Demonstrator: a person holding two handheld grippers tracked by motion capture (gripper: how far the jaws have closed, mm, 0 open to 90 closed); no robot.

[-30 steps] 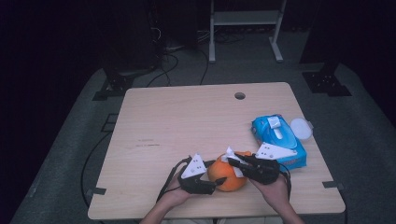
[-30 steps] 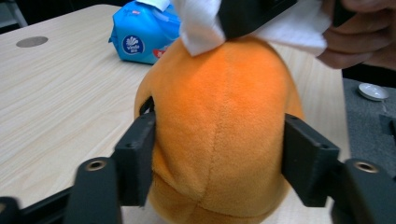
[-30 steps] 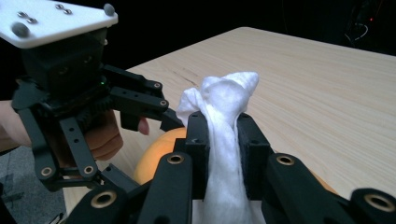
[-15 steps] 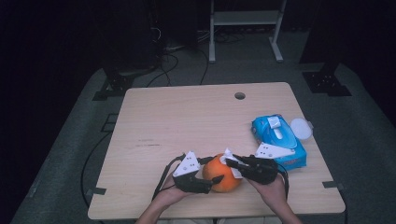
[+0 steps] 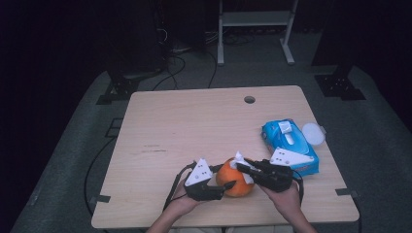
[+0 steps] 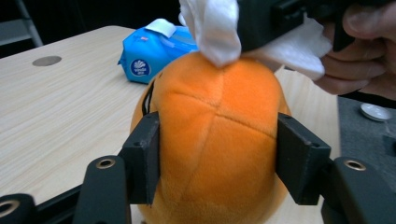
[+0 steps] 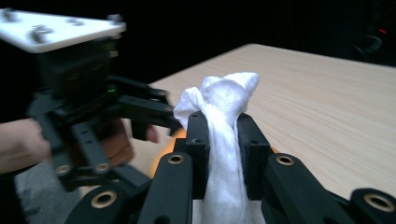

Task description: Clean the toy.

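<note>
The round orange plush toy sits on the near edge of the light wooden table, just right of centre, and the left gripper has just been closing its jaws on it: both black pads press the toy's sides in the left gripper view. Over the top of the toy, the right gripper is clamped tight on a crumpled white wipe, whose bunched end touches the plush crown. The two grippers face each other across the toy, left one on its left, right one on its right. Farther right, near the table's edge, lies a blue soft pack of wipes, with a small white round lid just beside its far right corner.
</note>
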